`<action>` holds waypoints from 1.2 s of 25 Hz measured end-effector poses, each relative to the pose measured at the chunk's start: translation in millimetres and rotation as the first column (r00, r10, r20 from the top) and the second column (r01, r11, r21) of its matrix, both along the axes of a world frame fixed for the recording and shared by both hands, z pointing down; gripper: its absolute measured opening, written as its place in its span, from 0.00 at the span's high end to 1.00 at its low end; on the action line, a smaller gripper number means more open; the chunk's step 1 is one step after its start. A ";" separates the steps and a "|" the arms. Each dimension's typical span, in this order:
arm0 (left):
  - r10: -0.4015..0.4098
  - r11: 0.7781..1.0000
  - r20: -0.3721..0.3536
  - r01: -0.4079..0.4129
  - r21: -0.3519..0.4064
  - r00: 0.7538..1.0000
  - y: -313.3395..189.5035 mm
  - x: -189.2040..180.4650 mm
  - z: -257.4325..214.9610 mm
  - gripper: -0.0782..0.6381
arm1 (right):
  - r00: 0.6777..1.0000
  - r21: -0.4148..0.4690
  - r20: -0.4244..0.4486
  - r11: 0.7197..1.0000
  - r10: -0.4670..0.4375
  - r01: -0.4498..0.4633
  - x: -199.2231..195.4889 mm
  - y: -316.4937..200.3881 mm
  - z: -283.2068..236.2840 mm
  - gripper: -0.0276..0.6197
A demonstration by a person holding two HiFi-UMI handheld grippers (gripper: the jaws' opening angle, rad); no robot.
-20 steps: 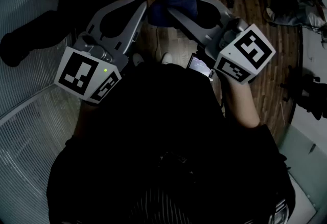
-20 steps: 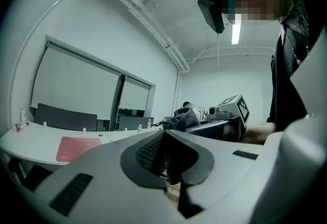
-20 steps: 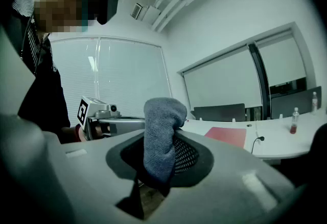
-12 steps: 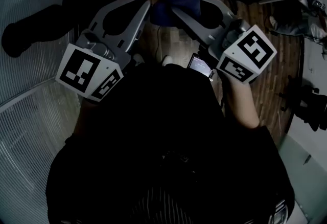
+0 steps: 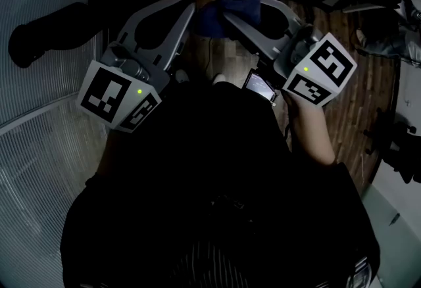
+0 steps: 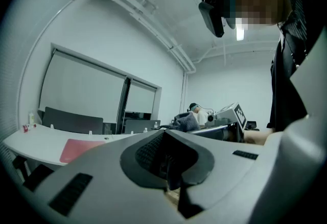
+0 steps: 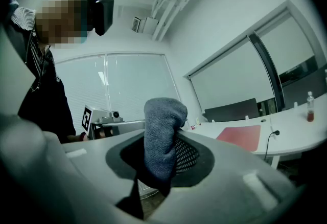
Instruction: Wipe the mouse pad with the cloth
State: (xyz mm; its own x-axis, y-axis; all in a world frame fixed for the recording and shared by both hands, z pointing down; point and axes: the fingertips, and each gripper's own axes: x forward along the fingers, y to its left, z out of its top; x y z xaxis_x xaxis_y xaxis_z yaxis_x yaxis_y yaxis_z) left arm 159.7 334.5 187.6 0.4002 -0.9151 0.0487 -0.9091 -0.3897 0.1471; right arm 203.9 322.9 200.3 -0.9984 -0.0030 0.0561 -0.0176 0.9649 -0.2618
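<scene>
The curved white desk (image 7: 301,133) runs across the background, and everything else sits in front of it or on it. On the desk top lies the red mouse pad (image 7: 241,136), flat and bare, with a small bottle (image 7: 309,106) standing upright farther along the same desk, well apart from the pad.

Both tools are held well short of the desk, close to the person's dark-clothed body and above a wooden floor (image 5: 223,56) (the head view looks almost straight down on them). They point toward the desk with their tips near each other.

The left tool (image 6: 171,169) has its jaws pressed together with nothing between them.

The right tool (image 7: 156,177) is clamped tight on the blue-grey cloth (image 7: 162,126), which stands up out of the jaws in a folded bunch. The cloth is off the desk and nowhere near touching the mouse pad.
</scene>
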 end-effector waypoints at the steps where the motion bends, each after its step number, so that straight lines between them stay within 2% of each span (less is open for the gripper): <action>1: -0.009 1.000 -0.021 0.009 0.012 1.000 -2.2 3.8 -3.2 0.89 | 1.000 -0.015 0.013 1.000 -0.003 0.003 7.0 -3.0 0.0 0.80; 4: -0.036 0.999 -0.070 0.037 0.013 0.997 -9.0 18.6 -15.9 0.89 | 0.999 -0.051 0.048 0.999 -0.007 0.009 34.6 -14.1 -4.2 0.79; 10: -0.023 1.000 -0.026 0.022 -0.022 0.999 -10.5 30.9 -14.0 0.89 | 0.997 -0.065 0.083 0.998 0.007 -0.002 51.5 -29.4 -2.0 0.78; 12: 0.004 1.000 -0.013 -0.004 -0.024 1.000 -13.6 34.0 -11.6 0.89 | 0.995 -0.067 0.100 0.998 0.026 -0.019 51.1 -32.0 -1.4 0.78; 16: 0.106 0.994 -0.001 -0.106 -0.018 0.994 -20.6 46.5 -5.4 0.89 | 0.992 -0.094 0.105 0.993 0.074 -0.064 62.0 -34.7 9.9 0.78; 20: 0.178 0.984 -0.031 -0.178 -0.020 0.984 -41.5 54.2 -1.5 0.89 | 0.980 -0.106 0.083 0.980 0.180 -0.171 81.7 -45.7 14.9 0.78; 22: 0.169 0.985 -0.026 -0.169 -0.031 0.985 -61.9 50.5 0.9 0.89 | 0.966 -0.095 0.069 0.966 0.248 -0.241 92.8 -55.8 13.5 0.78; 25: 0.178 0.983 -0.005 -0.178 -0.054 0.984 -97.8 42.8 7.9 0.89 | 0.922 -0.088 0.057 0.922 0.382 -0.377 115.5 -73.9 10.5 0.78; 28: 0.240 0.969 -0.014 -0.241 -0.055 0.971 -123.1 41.3 10.7 0.89 | 0.876 -0.115 0.071 0.877 0.476 -0.467 133.8 -88.2 8.3 0.78; 30: 0.295 0.954 -0.046 -0.298 -0.047 0.954 -135.9 40.5 9.4 0.89 | 0.856 -0.125 0.077 0.857 0.511 -0.500 133.7 -96.4 5.9 0.78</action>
State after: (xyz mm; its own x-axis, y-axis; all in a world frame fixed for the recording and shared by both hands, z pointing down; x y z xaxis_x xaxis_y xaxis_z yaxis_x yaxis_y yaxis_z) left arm 200.2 198.6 196.9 0.6556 -0.7515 0.0733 -0.7472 -0.6316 0.2070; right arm 337.5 226.6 206.2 -0.8607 -0.5087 -0.0213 -0.4635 0.8002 -0.3807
